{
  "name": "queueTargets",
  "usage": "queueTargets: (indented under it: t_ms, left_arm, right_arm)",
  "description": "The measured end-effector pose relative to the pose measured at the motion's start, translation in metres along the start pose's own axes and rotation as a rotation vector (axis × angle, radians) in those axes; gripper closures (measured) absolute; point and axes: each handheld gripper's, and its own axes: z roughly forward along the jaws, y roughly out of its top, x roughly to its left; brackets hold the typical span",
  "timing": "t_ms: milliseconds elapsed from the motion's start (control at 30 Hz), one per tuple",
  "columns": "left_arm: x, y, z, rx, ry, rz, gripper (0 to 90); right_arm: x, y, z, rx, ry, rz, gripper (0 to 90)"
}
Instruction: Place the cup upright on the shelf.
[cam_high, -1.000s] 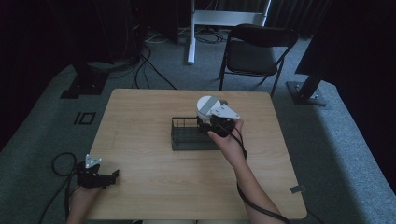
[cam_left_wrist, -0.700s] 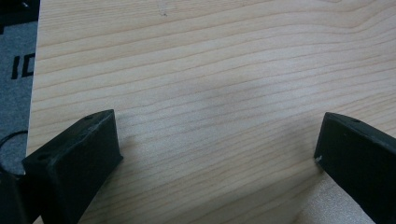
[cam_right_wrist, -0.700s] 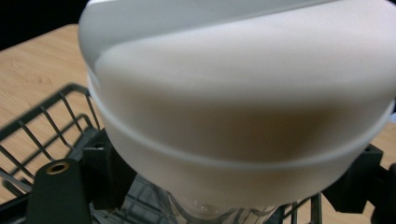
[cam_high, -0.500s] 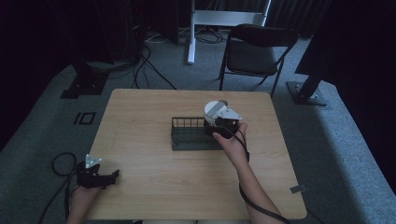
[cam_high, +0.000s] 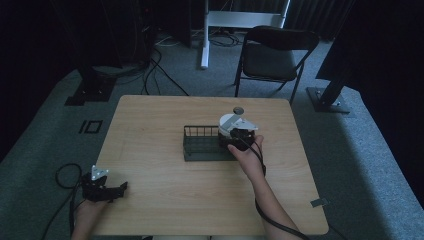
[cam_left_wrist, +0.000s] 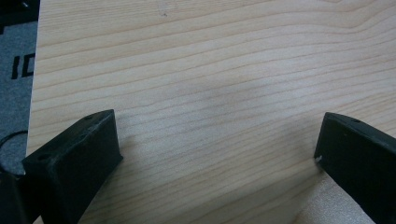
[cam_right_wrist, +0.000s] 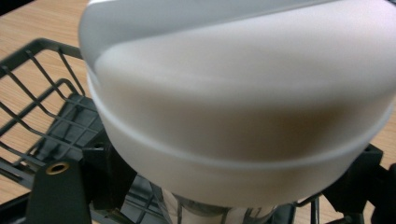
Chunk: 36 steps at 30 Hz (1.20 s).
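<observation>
A black wire basket (cam_high: 200, 150) sits mid-table. At its right end my right gripper (cam_high: 234, 139) is shut on a white-capped container (cam_high: 229, 122) and holds it over the basket. In the right gripper view the broad white cap (cam_right_wrist: 233, 93) looms close, with a clear neck below it between the jaws of my right gripper (cam_right_wrist: 229, 191), and the basket's wires (cam_right_wrist: 42, 102) run to the left. My left gripper (cam_high: 118, 189) rests at the table's near left corner. In the left gripper view it (cam_left_wrist: 215, 154) is open over bare wood.
A small dark round disc (cam_high: 238, 110) lies on the table (cam_high: 150, 125) just behind the basket. A folding chair (cam_high: 272, 55) stands beyond the far edge. Cables and stand bases lie on the carpet to the left and right.
My right gripper has carried the white-capped container a little to the right and down toward the basket's right end. The left gripper has stayed put.
</observation>
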Motion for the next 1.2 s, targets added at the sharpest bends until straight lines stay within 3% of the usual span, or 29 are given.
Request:
queueTargets:
  t_ms: [333,800,1200]
  left_arm:
    - [0.000,0.000,0.000,0.000,0.000,0.000,0.2]
    - [0.000,0.000,0.000,0.000,0.000,0.000,0.2]
    - [0.000,0.000,0.000,0.000,0.000,0.000,0.2]
  right_arm:
    - [0.001,-0.003,0.003,0.023,-0.010,-0.015,18.5]
    - [-0.004,-0.009,0.003,-0.008,0.008,0.041,18.2]
    - [-0.004,-0.012,0.001,-0.035,0.031,0.015,14.4]
